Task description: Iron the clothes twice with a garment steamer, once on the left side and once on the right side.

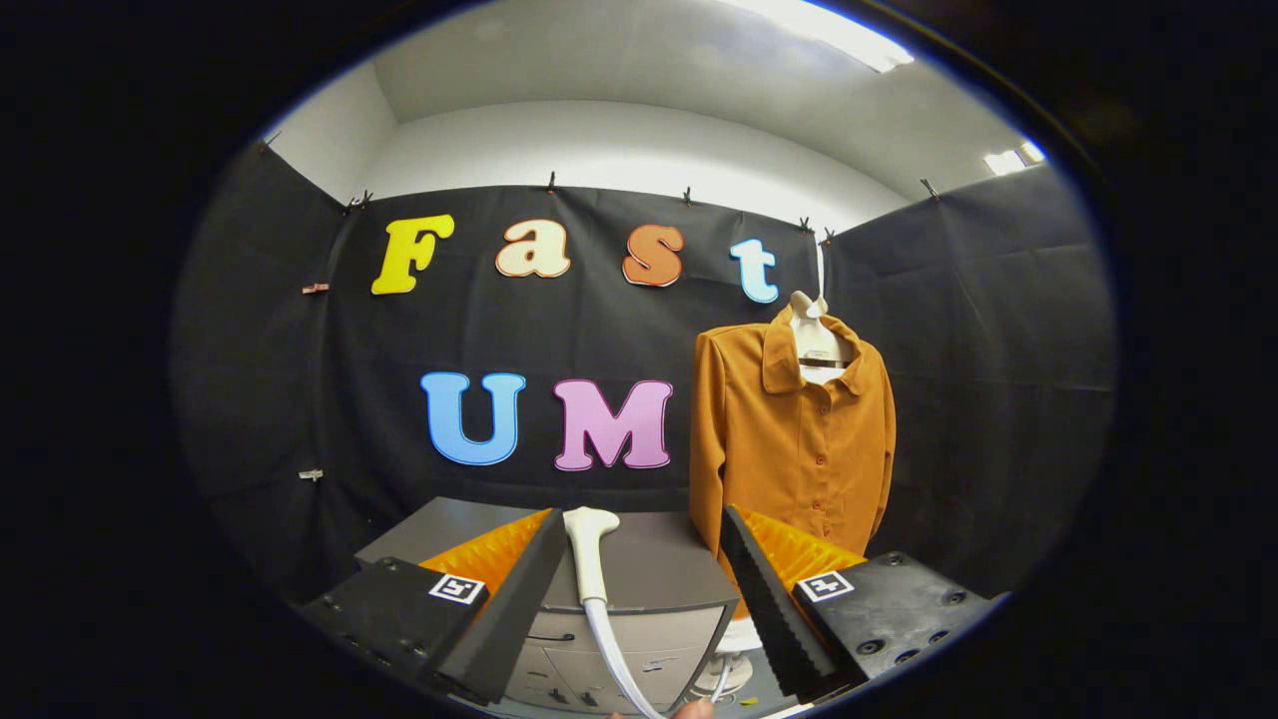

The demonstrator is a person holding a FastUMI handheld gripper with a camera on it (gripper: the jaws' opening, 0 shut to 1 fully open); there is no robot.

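An orange-brown buttoned shirt [794, 439] hangs on a white hanger [811, 325] against the booth's black wall, beyond my right finger. A white garment steamer head [587, 549] lies on a grey cabinet [659, 574], and its white hose [614, 654] runs down toward me. My gripper [644, 529] is open. The steamer head sits between the fingers, close to the left one, and neither finger touches it. The shirt's lower hem is hidden behind the right finger.
The grey cabinet has drawers on its front [589, 664]. A white round base [734, 664] stands low beside the cabinet, under the shirt. A fingertip [691, 709] shows by the hose at the bottom.
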